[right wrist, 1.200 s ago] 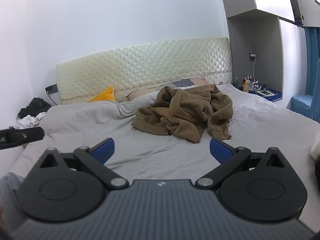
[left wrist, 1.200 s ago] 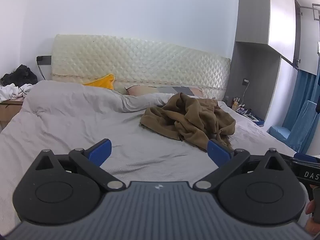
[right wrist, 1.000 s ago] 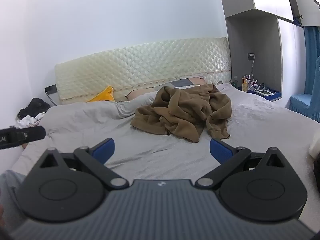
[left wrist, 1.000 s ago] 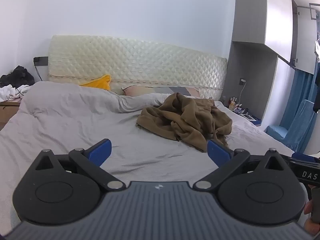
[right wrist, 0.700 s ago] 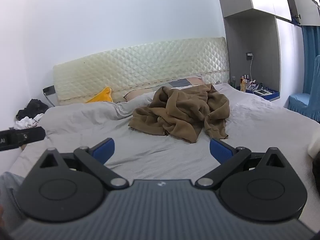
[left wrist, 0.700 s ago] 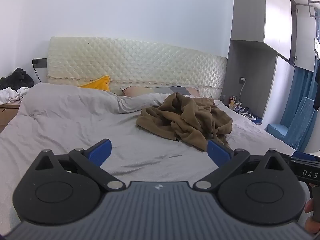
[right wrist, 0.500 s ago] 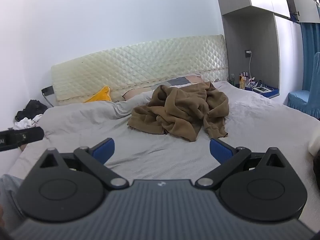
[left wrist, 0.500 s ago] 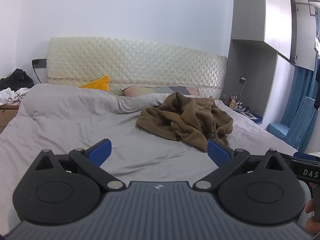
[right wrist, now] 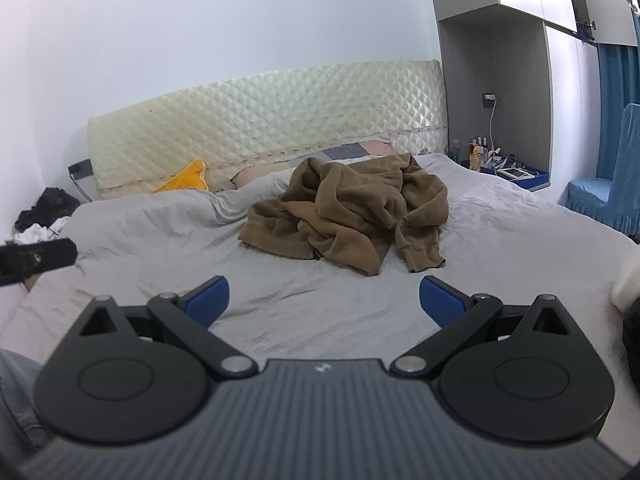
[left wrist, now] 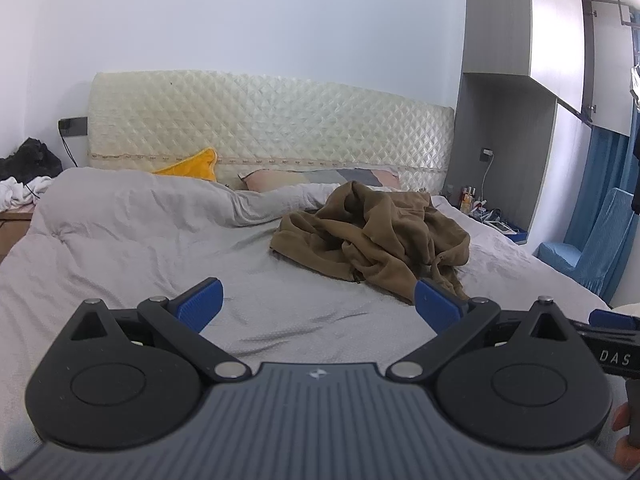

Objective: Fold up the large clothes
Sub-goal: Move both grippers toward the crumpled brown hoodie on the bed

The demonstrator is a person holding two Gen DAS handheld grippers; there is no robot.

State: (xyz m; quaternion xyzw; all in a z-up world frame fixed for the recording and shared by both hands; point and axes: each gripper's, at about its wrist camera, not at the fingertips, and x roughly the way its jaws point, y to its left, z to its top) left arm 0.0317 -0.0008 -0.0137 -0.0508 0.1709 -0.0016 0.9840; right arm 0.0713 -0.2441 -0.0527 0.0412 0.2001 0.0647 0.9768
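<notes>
— How will that crumpled brown fleece garment [right wrist: 344,216], heaped mid-way up the grey-sheeted bed [right wrist: 500,216], handle?

— Soft and floppy, probably bulky. You should pinch a hem or cuff. Your left tool [left wrist: 318,300] and right tool [right wrist: 324,296] both gape wide, empty, well short of it.

A grey-sheeted bed [left wrist: 120,248] with a cream quilted headboard [left wrist: 272,120] stands against a pale wall [left wrist: 240,16], grey cabinets [left wrist: 504,80] alongside.

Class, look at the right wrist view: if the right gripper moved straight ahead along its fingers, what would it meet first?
Probably the brown garment crumpled on the grey bed cover. The right gripper is open and points at it, with only bare cover between. Depth is unclear; tilted downward, it would touch the cover first.
</notes>
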